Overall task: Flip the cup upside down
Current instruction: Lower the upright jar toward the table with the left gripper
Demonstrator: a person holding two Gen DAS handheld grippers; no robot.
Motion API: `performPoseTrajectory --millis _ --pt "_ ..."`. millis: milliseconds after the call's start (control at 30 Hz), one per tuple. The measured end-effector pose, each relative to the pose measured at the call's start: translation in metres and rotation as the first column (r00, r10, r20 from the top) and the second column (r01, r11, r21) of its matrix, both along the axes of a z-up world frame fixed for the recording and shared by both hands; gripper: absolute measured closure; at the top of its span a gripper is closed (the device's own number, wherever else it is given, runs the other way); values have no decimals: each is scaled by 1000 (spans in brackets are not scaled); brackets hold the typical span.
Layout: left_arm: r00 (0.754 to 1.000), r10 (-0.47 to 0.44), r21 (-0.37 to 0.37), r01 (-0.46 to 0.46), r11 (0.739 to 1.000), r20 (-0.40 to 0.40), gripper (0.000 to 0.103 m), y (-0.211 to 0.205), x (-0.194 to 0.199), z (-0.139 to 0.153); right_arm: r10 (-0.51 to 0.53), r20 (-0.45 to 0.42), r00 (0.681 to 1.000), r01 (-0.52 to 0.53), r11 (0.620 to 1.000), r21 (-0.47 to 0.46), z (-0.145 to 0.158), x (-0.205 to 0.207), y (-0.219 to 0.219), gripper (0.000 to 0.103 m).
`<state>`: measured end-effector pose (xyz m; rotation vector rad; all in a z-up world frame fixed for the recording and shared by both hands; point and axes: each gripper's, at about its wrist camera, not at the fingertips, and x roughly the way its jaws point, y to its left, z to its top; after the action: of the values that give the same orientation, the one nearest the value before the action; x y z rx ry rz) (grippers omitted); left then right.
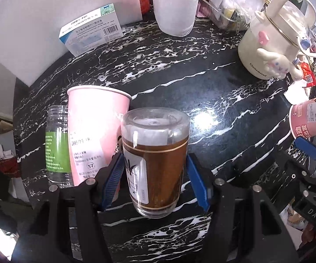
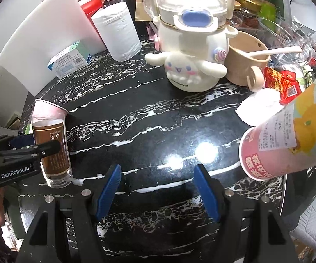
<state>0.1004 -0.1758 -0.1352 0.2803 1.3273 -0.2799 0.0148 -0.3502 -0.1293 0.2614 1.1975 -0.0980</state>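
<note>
The left hand-held gripper (image 1: 154,179) is sitting released, its blue pads standing on either side of the glass cup (image 1: 155,162) with a sliver of gap showing at each side, so it is bracketing the cup without pressing it. The glass cup is standing on the dark marbled surface (image 1: 201,83) with its thick clear base up and its mouth down, brown printed wrap and white label around its wall; in the right wrist view the same cup (image 2: 52,151) is showing at the far left with the black arm of the left hand-held gripper (image 2: 24,153) crossing in front of it. Just behind and left of the cup, a pink paper cup (image 1: 92,131) is standing mouth-up, and a small clear jar (image 1: 58,144) with a green label is sitting just beside that. The right hand-held gripper (image 2: 158,190) is also hanging released, its blue pads spread wide over bare surface with nothing between them. To its right, a second pink paper cup (image 2: 289,135) is lying tilted at the surface's edge. Farther back, a cream cartoon-dog kettle (image 2: 190,50) is standing near a beige mug (image 2: 245,63) with a spoon in it, a paper roll (image 2: 116,30) and a medicine box (image 2: 70,60).
</note>
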Motion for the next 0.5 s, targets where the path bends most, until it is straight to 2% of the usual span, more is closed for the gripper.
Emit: performPoseTrajectory --millis 200,400,500 --pt "996 36 -64 -31 997 79 46 10 -7 15 0 4 1000 0 1000 -6 3 -3 2 34" --pt "975 48 -107 -25 994 219 47 16 -15 38 9 14 1000 -9 1000 -6 7 -5 9 34" --pt "966 58 -130 -26 991 252 47 19 -18 43 19 15 1000 -19 1000 -6 7 -5 13 34"
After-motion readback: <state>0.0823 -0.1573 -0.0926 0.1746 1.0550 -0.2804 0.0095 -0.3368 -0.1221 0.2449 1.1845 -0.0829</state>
